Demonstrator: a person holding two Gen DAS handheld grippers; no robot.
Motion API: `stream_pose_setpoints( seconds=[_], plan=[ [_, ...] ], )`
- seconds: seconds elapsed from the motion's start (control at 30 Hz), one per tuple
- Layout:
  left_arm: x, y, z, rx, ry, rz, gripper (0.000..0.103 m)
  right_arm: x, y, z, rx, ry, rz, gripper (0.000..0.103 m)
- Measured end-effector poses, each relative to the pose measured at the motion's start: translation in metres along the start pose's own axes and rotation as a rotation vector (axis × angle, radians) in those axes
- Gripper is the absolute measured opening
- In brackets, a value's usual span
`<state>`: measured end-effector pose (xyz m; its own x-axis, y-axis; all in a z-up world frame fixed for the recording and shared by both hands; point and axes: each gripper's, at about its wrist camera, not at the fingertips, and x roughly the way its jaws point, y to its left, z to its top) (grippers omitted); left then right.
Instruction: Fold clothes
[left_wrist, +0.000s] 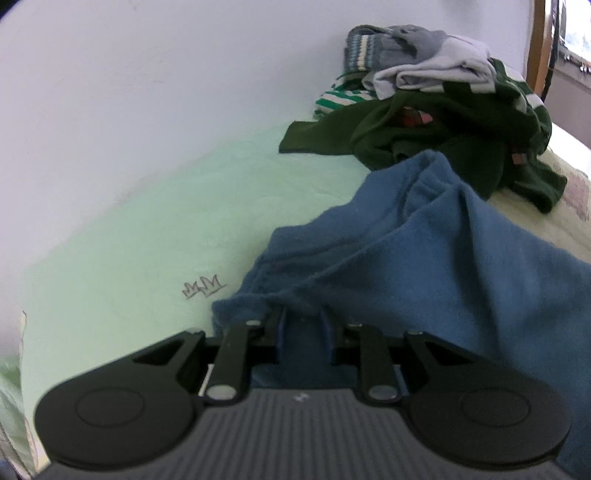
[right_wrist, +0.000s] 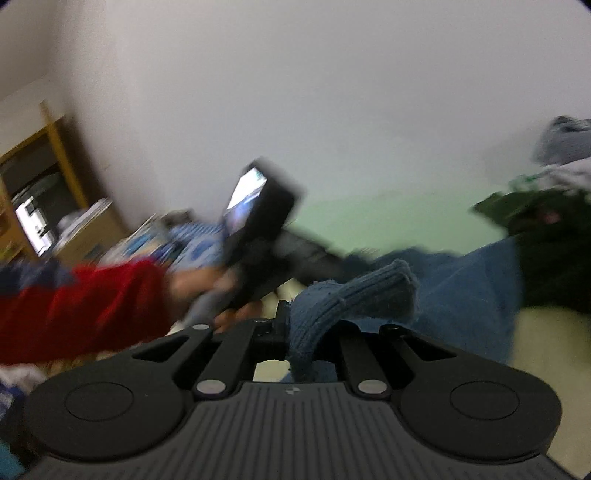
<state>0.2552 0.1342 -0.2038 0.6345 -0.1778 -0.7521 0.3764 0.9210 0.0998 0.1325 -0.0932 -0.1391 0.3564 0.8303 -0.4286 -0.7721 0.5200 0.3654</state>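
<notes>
A blue sweater (left_wrist: 424, 258) lies crumpled across the pale green bed sheet (left_wrist: 147, 229). My left gripper (left_wrist: 303, 321) is shut on a fold of the sweater's near edge, and cloth bunches up between its fingers. In the right wrist view, my right gripper (right_wrist: 306, 332) is shut on the sweater's ribbed cuff (right_wrist: 354, 295), which arches over the fingers. That view is blurred by motion. The left gripper's body (right_wrist: 258, 221) and the hand with a red sleeve (right_wrist: 85, 310) that holds it show at the left of that view.
A heap of clothes (left_wrist: 443, 110) lies at the far end of the bed: dark green, green-striped, grey and white pieces. A white wall (left_wrist: 147, 92) runs along the bed's far side. A wooden shelf (right_wrist: 40, 192) stands at the left, beyond the bed.
</notes>
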Motion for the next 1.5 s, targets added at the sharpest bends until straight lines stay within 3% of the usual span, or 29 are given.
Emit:
stream_pose_setpoints(
  seconds=[0.17, 0.53, 0.7, 0.87, 1.0, 1.2, 1.5],
  plan=[
    [0.0, 0.003, 0.001, -0.016, 0.006, -0.007, 0.023, 0.007, 0.034, -0.026, -0.077, 0.107, 0.115, 0.007],
    [-0.007, 0.001, 0.002, -0.008, 0.004, -0.012, 0.023, -0.02, 0.048, -0.065, -0.04, 0.232, 0.19, 0.007],
    [-0.016, 0.005, 0.003, -0.012, -0.004, -0.025, 0.024, -0.019, 0.048, -0.083, -0.066, 0.297, 0.182, 0.007],
    [-0.028, 0.014, 0.004, -0.033, -0.013, -0.035, 0.025, -0.017, 0.051, -0.09, -0.054, 0.292, 0.183, 0.007],
    [-0.04, 0.019, 0.002, -0.049, -0.024, -0.046, 0.033, -0.016, 0.052, -0.088, -0.037, 0.275, 0.21, 0.008],
    [-0.059, 0.018, -0.006, -0.032, -0.037, -0.046, 0.033, -0.005, 0.046, -0.105, -0.063, 0.337, 0.2, 0.008],
    [-0.055, -0.006, -0.017, -0.004, 0.0, -0.052, 0.039, -0.018, 0.059, -0.104, -0.08, 0.339, 0.208, 0.029]
  ],
)
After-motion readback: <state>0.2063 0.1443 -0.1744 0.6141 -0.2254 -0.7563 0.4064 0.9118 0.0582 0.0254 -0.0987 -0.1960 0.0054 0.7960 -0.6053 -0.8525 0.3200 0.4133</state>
